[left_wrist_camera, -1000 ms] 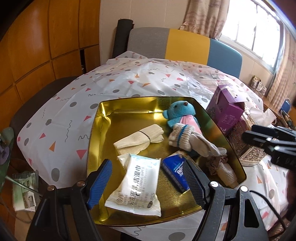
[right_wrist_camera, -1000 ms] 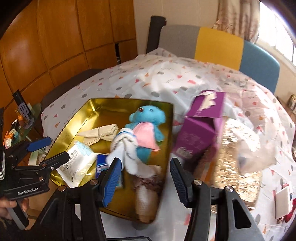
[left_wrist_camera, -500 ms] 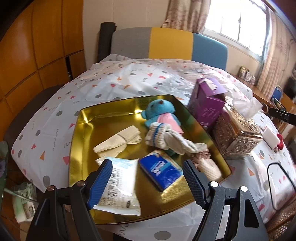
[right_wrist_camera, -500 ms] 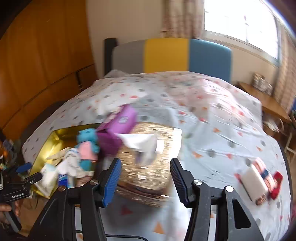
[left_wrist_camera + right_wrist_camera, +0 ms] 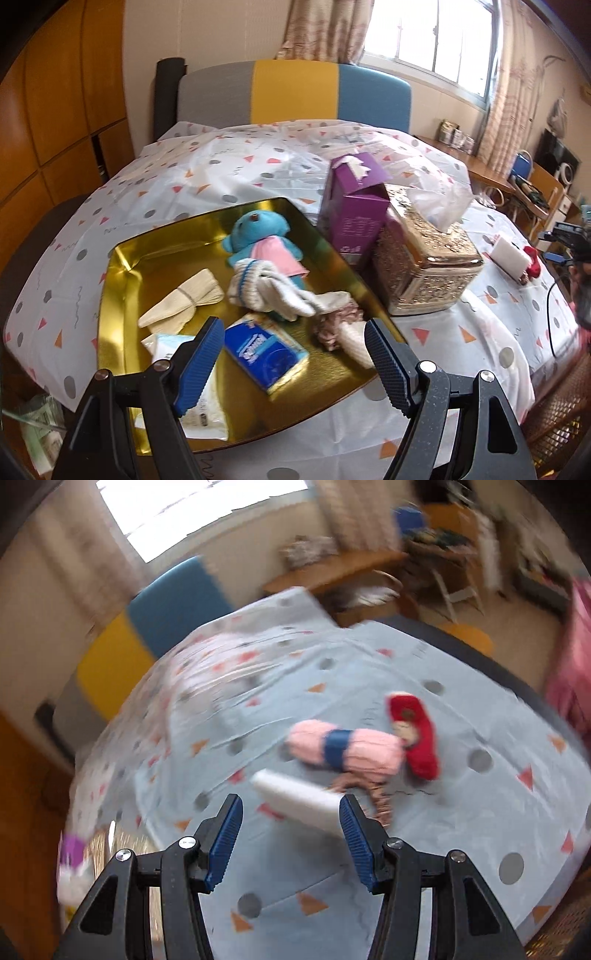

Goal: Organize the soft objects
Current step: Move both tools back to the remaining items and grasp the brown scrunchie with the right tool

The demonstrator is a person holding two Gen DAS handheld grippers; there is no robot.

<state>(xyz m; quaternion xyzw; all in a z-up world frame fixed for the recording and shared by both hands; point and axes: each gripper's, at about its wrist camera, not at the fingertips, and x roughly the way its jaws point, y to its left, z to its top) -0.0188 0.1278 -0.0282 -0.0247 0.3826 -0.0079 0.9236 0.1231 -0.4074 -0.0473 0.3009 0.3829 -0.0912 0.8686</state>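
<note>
- We hold the left gripper (image 5: 293, 360) tilted down over the near edge of the gold tray (image 5: 110, 295), its jaws well apart and gripping nothing.
- Between and beyond its blue pads we see a blue tissue pack (image 5: 266, 356) lying in the tray, with a white wipes pack (image 5: 201, 406) partly hidden behind the left finger.
- Farther in the tray lie a folded cream cloth (image 5: 184, 301), a white sock (image 5: 269, 291) draped over a blue plush bear (image 5: 260, 240), and a pinkish sock (image 5: 343, 321) near the tray's right rim.
- Just beside the tray stand a purple box (image 5: 354, 210) and a gilt tissue box (image 5: 424, 258), touching each other.
- Our right gripper (image 5: 291, 834) points down at the patterned tablecloth (image 5: 461, 812); its view is blurred. Its jaws stand apart and empty.
- A white block (image 5: 299, 801) lies just ahead between the pads, not pressed by them.
- Beyond it rest a pink yarn skein (image 5: 351, 749) with a blue band and a red item (image 5: 413, 731), touching each other.
</note>
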